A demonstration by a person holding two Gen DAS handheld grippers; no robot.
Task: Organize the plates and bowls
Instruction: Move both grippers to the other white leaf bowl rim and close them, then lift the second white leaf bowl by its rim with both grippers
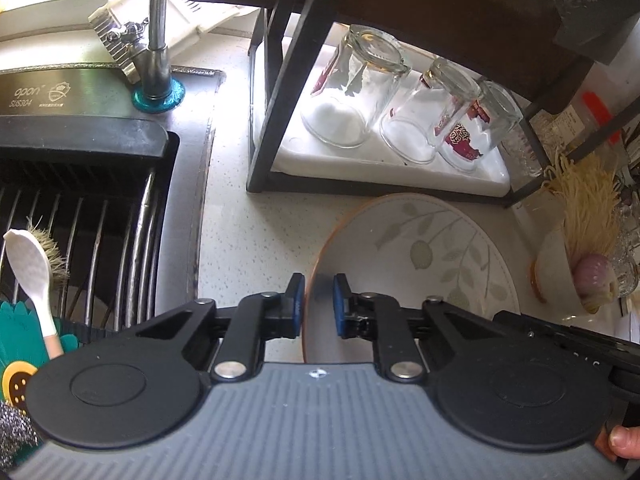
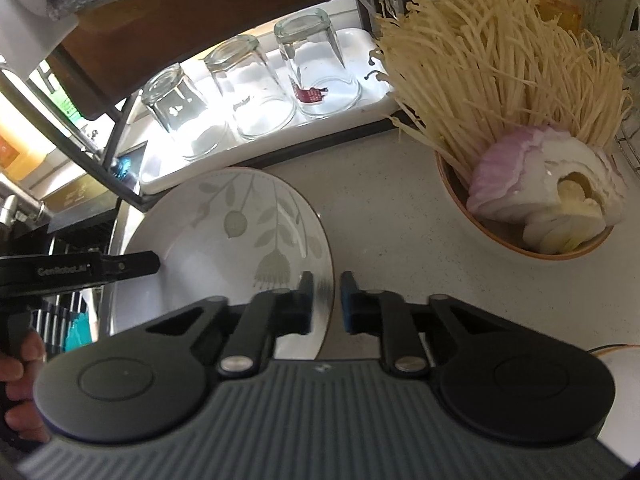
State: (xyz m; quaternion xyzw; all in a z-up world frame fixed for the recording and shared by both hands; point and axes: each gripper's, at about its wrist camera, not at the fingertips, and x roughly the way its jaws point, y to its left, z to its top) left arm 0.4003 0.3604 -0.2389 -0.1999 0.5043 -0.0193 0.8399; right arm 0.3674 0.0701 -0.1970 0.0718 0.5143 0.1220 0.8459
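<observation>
On the counter: plate (image 1: 420, 256) lies flat between sink (image 1: 100, 216) on the left and bowl (image 2: 520, 236) on the right, just near of the rack (image 1: 280, 112); its leaf-patterned face is up and bare, so it looks ready to be lifted and put away
Left gripper (image 1: 319, 304): jaws a little apart and straddling the plate's left rim, one pad outside the orange edge and one over the plate; it is not closed on anything that I can see, and whether a pad touches the rim I cannot tell
Right gripper (image 2: 326, 302): jaws likewise a little apart, straddling the plate's right rim at its near side; nothing is gripped yet
Why both: a wide, flat plate is hard to raise from one edge, so taking opposite rims likely keeps it level
Bowl: holds enoki mushrooms (image 2: 500, 60) and cut onion (image 2: 548, 184), so it probably stays where it is for now
Glasses (image 1: 352, 92): three, upside down on a white tray (image 1: 384, 168) under the rack's shelf, presumably draining; they stand close behind the plate, so a lift needs care at the far edge
Sink: a wire drainer (image 1: 80, 240) with a brush (image 1: 52, 248) and white spoon (image 1: 28, 264) sits in it, left of the plate
Step, as I judge: closing on the rims, lift not yet begun
</observation>
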